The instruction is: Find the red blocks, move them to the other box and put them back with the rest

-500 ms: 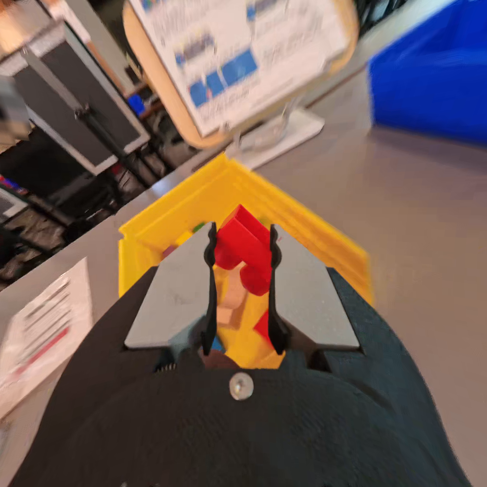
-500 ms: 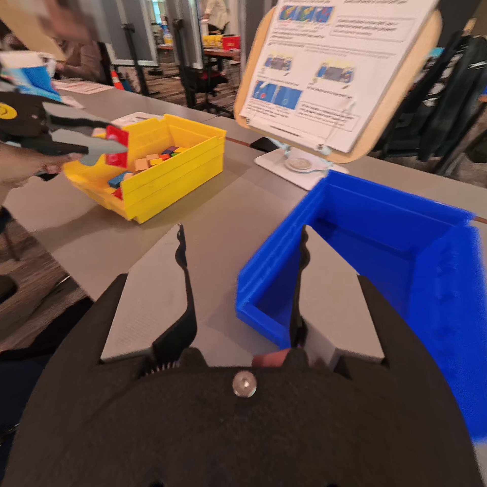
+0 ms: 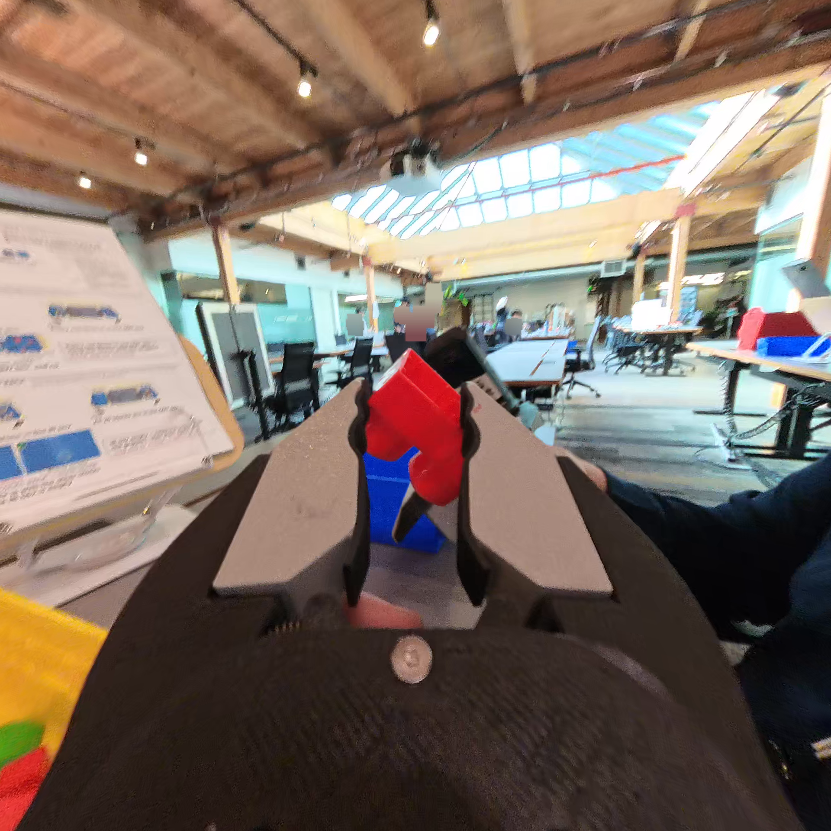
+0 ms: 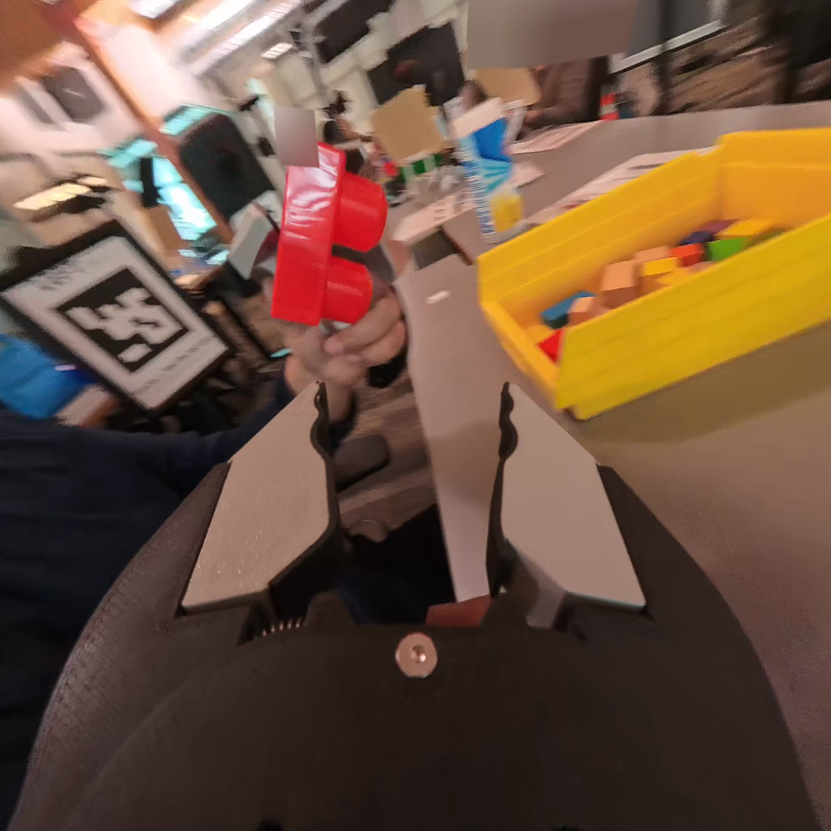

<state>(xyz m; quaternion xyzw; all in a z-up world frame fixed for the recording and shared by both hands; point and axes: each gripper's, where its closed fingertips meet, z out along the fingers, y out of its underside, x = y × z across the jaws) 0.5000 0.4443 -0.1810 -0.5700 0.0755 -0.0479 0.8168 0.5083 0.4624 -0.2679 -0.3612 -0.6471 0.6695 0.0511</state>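
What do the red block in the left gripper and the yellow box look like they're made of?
Red block: probably moulded plastic, glossy, with sharp highlights and two round studs. Yellow box: likely plastic too, smooth and duller, with even colour and moulded ridges along its wall. Some loose blocks inside look like bare, matte wood, though blur leaves that uncertain.

Open-plan office: desks [image 3: 530,364], swivel chairs [image 3: 297,382].
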